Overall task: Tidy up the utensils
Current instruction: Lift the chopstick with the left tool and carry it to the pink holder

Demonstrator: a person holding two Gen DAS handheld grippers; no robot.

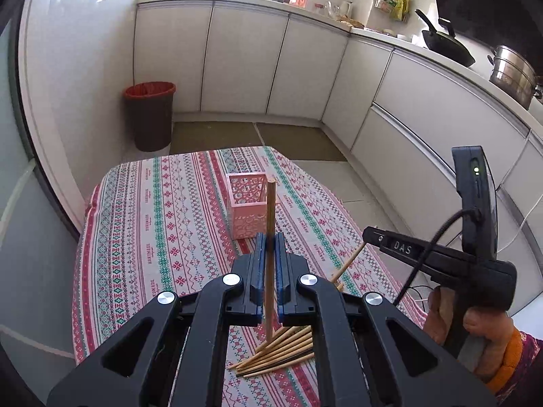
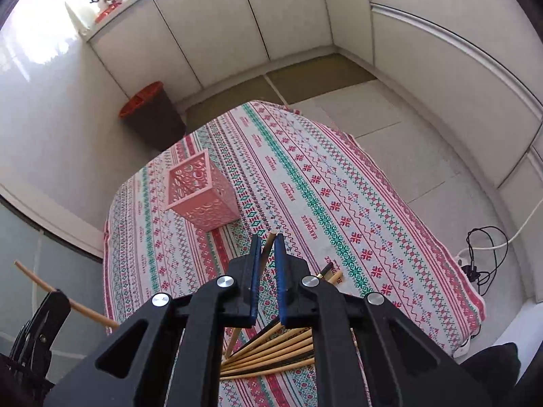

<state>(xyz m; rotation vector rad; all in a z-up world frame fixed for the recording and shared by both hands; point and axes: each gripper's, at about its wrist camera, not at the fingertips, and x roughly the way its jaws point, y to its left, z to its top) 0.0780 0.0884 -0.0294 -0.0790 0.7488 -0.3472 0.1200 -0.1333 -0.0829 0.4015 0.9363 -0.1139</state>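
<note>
The cloth-covered worktop [image 1: 142,224] has open room around the pink holder [image 1: 245,207], which stands alone toward its far end, well apart from every edge, while the chopstick pile [image 1: 281,349] lies at the near end. The left tool [image 1: 270,242] is pinching one chopstick [image 1: 270,217] upright and the right tool [image 2: 268,247] pinches another chopstick [image 2: 268,246]. The step in hand looks like carrying; next, each stick wants lowering tip-first through the holder's open top.

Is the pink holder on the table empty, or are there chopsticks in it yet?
Looks empty. In the right wrist view the pink holder stands upright with nothing sticking out; its bottom is hidden. The left tongs hold one chopstick.
</note>
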